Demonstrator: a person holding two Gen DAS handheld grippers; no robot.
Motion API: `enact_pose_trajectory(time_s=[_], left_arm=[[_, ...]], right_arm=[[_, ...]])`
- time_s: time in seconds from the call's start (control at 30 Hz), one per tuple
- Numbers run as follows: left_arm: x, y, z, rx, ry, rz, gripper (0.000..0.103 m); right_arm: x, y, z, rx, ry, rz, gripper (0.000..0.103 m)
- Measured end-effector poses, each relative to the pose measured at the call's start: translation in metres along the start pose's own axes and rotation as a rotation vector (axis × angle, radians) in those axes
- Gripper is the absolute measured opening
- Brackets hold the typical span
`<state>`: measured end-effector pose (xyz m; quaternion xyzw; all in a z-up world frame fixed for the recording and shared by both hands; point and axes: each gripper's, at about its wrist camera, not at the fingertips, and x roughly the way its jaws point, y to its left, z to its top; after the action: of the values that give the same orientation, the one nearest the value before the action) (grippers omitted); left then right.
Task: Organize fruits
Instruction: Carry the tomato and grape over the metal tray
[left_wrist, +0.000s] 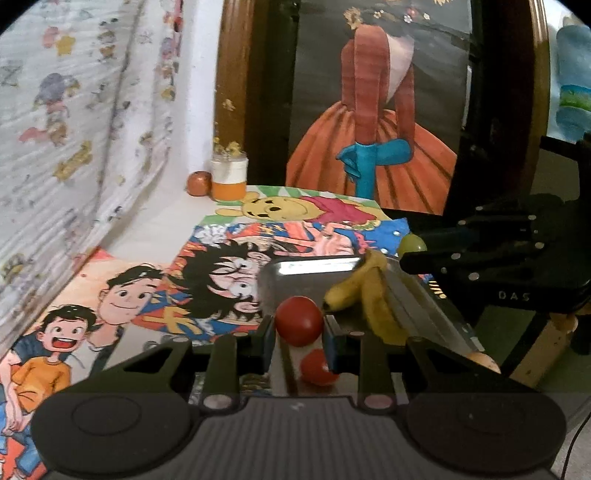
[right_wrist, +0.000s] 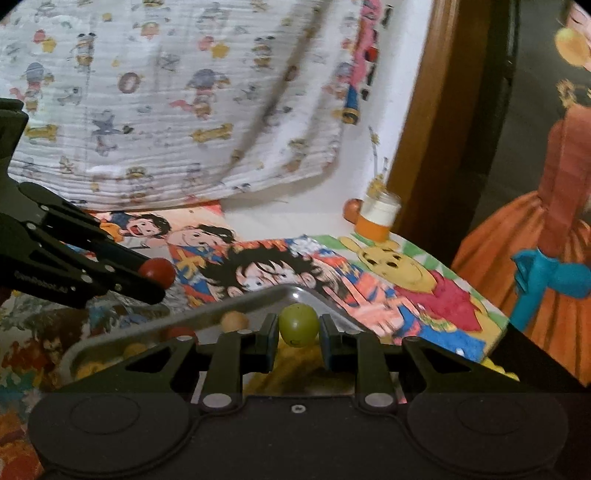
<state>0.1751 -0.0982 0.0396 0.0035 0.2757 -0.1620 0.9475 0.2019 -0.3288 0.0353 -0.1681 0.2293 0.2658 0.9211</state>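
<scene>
The left tongs (left_wrist: 299, 332) are closed on a red tomato (left_wrist: 299, 320), the round fruit pinched between the two pads and held above a shiny metal tray (left_wrist: 314, 266). Below it a red shape (left_wrist: 318, 367) shows on the tray's bright floor; whether it is a second tomato or a reflection cannot be told. A pair of bananas (left_wrist: 364, 295) lies in the tray just right of the held tomato, their tips pointing toward the tongs.

The right tongs (right_wrist: 298, 330) are closed on a green, grape-like fruit (right_wrist: 298, 325), also held over the tray (right_wrist: 236, 301). In the right wrist view the tray's near rim runs across the frame, and small pale round fruits (right_wrist: 235, 320) sit inside it near the left. The left tongs come in from the left of this view with the tomato (right_wrist: 157, 272) at their tip.

The tray rests on a surface covered with bright cartoon drawings (left_wrist: 221, 273). At the far edge of the surface stand a small jar with an orange base (left_wrist: 229, 177) and, touching it on the left, a small reddish-brown ball-like thing (left_wrist: 199, 182). A printed white cloth (right_wrist: 166, 103) hangs behind, and a painting of a figure in an orange dress (left_wrist: 373, 147) leans at the back.
</scene>
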Motion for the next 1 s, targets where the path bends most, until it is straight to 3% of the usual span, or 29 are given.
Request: enact_pose_trajectory(time_s=[0.57,1.0], left_arm=[[0.03,-0.03,0.002,0.024,0.087,-0.048,0.03],[0.045,-0.042,0.003,0.058,0.16,-0.05,0.03]], right_arm=[[0.009,-0.009,-0.046,0.06,0.055,-0.013,0.025],[0.008,-0.004,-0.051,0.047,0.051,-0.014,0.025]])
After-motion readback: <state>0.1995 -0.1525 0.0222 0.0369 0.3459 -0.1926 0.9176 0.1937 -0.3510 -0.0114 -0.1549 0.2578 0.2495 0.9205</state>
